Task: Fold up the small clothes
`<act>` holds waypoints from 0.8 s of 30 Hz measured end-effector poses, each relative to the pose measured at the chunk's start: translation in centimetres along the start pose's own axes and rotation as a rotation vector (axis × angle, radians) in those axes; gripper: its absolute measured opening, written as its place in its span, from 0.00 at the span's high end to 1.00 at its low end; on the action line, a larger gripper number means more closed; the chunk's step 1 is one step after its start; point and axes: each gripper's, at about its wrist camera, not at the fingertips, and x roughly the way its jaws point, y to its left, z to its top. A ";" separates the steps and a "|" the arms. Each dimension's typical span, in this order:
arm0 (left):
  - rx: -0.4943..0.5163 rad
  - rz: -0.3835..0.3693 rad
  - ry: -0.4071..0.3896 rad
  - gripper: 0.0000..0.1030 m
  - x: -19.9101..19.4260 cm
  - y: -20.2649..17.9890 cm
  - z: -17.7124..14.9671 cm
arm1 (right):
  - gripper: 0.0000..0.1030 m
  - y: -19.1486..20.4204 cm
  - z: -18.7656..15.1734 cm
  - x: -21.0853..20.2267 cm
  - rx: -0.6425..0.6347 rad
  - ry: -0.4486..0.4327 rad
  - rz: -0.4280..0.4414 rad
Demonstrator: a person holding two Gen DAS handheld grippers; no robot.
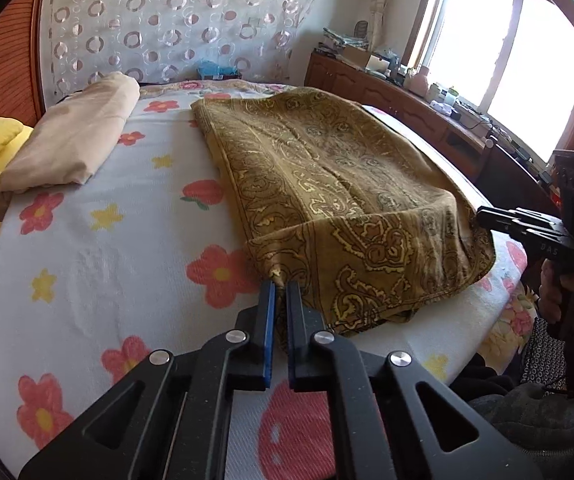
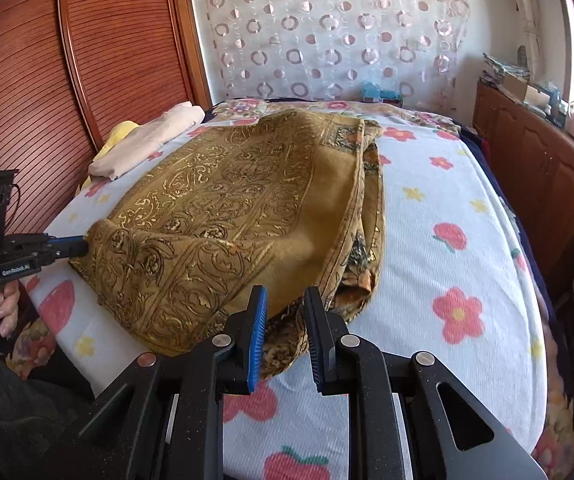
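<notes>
A: Two corners taken, by the look of it. Mustard-gold paisley-patterned cloth [image 1: 339,200] lies part-folded on the white bedspread printed with red and yellow flowers [image 1: 99,248]. The left gripper [image 1: 281,286] has its blue-padded jaws pinched nearly together on the cloth's near corner, at about six o'clock of the cloth in the left wrist view.

B: And the other?

A: The right gripper [image 2: 285,300] has jaws a little apart with a thick bunch of the cloth's layered edge between them. Pads appear to press on the fabric, so I read it as gripping. From the left wrist view it sits at three o'clock of the cloth.

B: Which step, then?

A: My judgement: the grasp before another fold. Both near corners held, cloth slack and humped between them.

B: Next move?

A: Likely lift both corners together, keep the edge taut, carry it toward twelve o'clock, lay it square on the far edge. The risk is the layers on the right slipping apart.

B: Anything else on the bed?

A: Beige folded fabric bundle [image 1: 71,140] at ten o'clock, well apart from the cloth.
</notes>
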 end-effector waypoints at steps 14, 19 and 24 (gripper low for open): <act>0.015 0.007 0.002 0.95 -2.1 -1.5 -2.0 | 0.81 0.5 -1.0 0.6 0.020 -0.025 0.012; 0.016 0.034 -0.025 0.65 -2.7 -1.3 -1.4 | 0.53 1.2 -1.2 0.6 0.004 -0.037 -0.004; 0.002 0.037 -0.014 0.58 -2.0 -0.4 -1.1 | 0.50 0.7 -1.6 2.1 0.004 0.006 -0.056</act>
